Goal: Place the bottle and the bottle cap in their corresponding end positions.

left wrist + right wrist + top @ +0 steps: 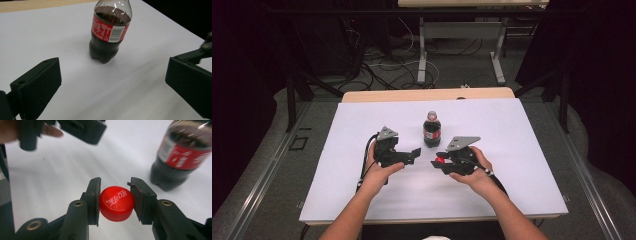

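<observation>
A small cola bottle [431, 129] with a red label stands upright in the middle of the white table top [362, 115], its cap off. In the left gripper view the bottle [108, 32] rises ahead of my two wide-apart jaws. My left gripper [414, 154] is open and empty, just left and in front of the bottle. My right gripper [116, 201] is shut on the red bottle cap [116, 203], held by its sides. In the high view the cap [440, 160] shows at the tip of the right gripper [436, 162], right in front of the bottle [182, 155].
The white sheet covers a wooden table whose far edge [427, 94] shows beyond it. Behind stand another table's legs [422, 55] and loose cables on the floor [382, 65]. Dark curtains close both sides.
</observation>
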Available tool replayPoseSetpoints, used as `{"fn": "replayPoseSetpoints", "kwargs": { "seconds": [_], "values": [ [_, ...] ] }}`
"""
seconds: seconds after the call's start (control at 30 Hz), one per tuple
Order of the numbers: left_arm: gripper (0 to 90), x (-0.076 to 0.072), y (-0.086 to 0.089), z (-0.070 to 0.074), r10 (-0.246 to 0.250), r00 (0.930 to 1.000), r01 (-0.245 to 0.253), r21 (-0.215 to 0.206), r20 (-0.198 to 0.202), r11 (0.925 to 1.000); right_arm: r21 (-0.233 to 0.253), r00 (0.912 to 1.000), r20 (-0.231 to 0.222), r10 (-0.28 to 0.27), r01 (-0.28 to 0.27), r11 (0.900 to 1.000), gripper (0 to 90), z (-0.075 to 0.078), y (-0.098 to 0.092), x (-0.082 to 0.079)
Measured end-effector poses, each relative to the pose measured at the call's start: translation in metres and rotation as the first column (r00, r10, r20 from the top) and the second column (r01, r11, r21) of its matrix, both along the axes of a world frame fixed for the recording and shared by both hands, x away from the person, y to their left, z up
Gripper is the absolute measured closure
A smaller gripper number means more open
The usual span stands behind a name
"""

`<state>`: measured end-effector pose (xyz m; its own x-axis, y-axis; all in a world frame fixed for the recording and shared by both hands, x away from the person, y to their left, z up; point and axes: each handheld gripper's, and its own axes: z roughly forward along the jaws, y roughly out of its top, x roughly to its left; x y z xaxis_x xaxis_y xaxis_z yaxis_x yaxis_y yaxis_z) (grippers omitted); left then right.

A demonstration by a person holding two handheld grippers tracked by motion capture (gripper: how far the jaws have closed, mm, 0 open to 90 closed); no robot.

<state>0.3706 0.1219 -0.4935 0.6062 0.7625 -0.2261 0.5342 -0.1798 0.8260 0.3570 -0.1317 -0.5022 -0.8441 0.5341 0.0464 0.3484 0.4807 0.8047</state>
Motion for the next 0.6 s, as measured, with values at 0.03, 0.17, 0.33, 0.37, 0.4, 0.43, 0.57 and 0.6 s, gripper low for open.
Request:
{"fn": "replayPoseSetpoints", "kwargs": {
  "seconds": [0.03,0.17,0.33,0.37,0.4,0.43,0.57,0.6],
  "values": [
    [0.5,-0.002,0.003,0.0,0.006,1.0,-0.006,0.006,-0.004,1.0,-0.01,1.0,-0.004,0.003,-0.003,1.0,61.3,-0.005,0.004,0.001],
    [0.6,-0.005,0.015,-0.002,0.024,0.9996,-0.023,0.001,-0.017,0.9997,-0.051,0.9995,-0.026,0.02,-0.021,0.998,61.3,-0.022,0.015,0.003],
    [0.4,-0.009,0.023,-0.004,0.053,0.9985,-0.053,-0.007,-0.013,0.9986,-0.076,0.9983,-0.056,0.017,-0.021,0.997,61.3,-0.038,0.02,0.007],
    [0.4,-0.01,0.025,-0.004,0.05,0.9985,-0.051,-0.008,-0.021,0.9987,-0.076,0.9983,-0.057,0.012,-0.017,0.997,61.3,-0.04,0.02,0.007],
    [0.4,-0.01,0.026,-0.006,0.057,0.9982,-0.058,-0.021,-0.017,0.9981,-0.072,0.9983,-0.057,0.015,-0.019,0.997,61.3,-0.043,0.02,0.007],
    [0.4,-0.011,0.028,-0.006,0.054,0.9982,-0.055,-0.018,-0.025,0.9983,-0.076,0.9976,-0.067,0.013,-0.019,0.997,61.3,-0.046,0.019,0.008],
    [0.4,-0.011,0.032,-0.007,0.059,0.9981,-0.059,-0.025,-0.017,0.9979,-0.074,0.9977,-0.067,0.008,-0.013,0.997,61.3,-0.055,0.019,0.007],
    [0.4,-0.01,0.033,-0.007,0.061,0.998,-0.061,-0.026,-0.016,0.9978,-0.08,0.9981,-0.062,0.008,-0.013,0.997,61.3,-0.056,0.018,0.008]
  ]
}}
